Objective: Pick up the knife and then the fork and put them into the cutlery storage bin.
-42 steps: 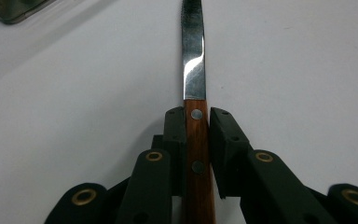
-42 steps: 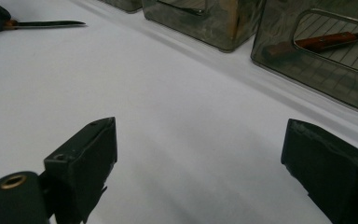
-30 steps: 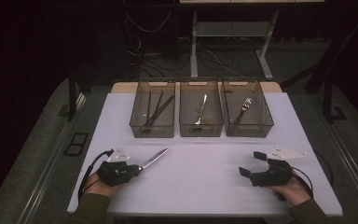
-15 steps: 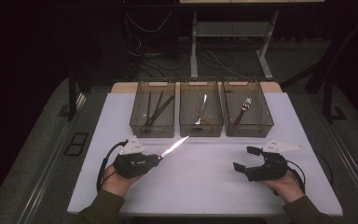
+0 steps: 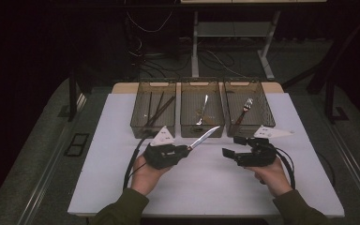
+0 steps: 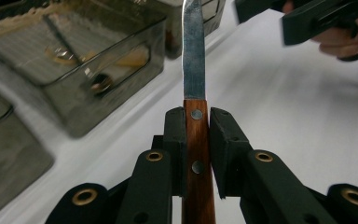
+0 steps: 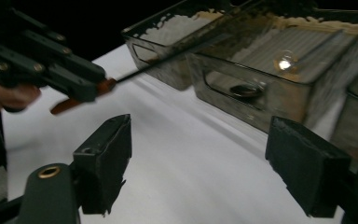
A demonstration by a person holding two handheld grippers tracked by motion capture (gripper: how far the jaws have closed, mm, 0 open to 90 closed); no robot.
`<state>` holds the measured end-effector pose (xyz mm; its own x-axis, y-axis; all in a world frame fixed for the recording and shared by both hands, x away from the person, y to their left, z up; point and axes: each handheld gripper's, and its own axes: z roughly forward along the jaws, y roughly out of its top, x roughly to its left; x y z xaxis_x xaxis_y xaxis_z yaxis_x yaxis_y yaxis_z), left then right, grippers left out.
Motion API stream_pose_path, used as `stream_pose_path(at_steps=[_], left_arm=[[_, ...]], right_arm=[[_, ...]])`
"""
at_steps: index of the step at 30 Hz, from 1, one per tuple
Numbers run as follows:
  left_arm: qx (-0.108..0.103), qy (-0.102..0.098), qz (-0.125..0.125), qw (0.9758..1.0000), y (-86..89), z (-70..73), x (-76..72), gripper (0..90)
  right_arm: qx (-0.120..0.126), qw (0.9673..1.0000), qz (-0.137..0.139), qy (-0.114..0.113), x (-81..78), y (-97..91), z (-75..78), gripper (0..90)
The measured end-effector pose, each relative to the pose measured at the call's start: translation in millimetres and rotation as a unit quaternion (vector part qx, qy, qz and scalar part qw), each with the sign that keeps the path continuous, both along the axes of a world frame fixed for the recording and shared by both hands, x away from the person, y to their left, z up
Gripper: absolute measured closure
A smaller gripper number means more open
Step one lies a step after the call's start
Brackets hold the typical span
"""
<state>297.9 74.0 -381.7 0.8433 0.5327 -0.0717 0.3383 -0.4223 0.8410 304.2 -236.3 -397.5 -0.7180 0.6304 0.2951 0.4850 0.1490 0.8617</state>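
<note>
While clamped by left gripper, knife points toward bins

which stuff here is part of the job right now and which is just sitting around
In the job:
- knife, clamped by its wooden handle in the left gripper
- right gripper, fingers apart, holding nothing
- middle bin, nearest the blade tip

Lying about:
- left bin with chopsticks
- right bin with fork

A wooden-handled steel knife is held above the table, blade toward the bins.
</note>
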Motion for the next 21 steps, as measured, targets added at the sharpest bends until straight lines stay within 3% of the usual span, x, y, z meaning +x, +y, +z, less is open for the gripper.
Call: stream_pose_path(at_steps=[7,11,21], left_arm=[[-0.008,-0.017,0.002,0.9998,-10.9,-3.2,-6.7,77.1],[-0.006,-0.021,0.001,0.9998,-14.7,-4.8,-9.4,77.1],[-0.005,-0.028,-0.001,0.9996,-20.8,-7.8,-12.0,77.1]], right_arm=[[0.042,0.9988,0.019,0.016,7.6,18.6,0.1,37.1],[0.071,0.9962,0.027,0.042,10.9,24.2,-3.5,43.5],[0.11,0.9906,0.041,0.07,17.6,35.1,-10.8,63.4]])
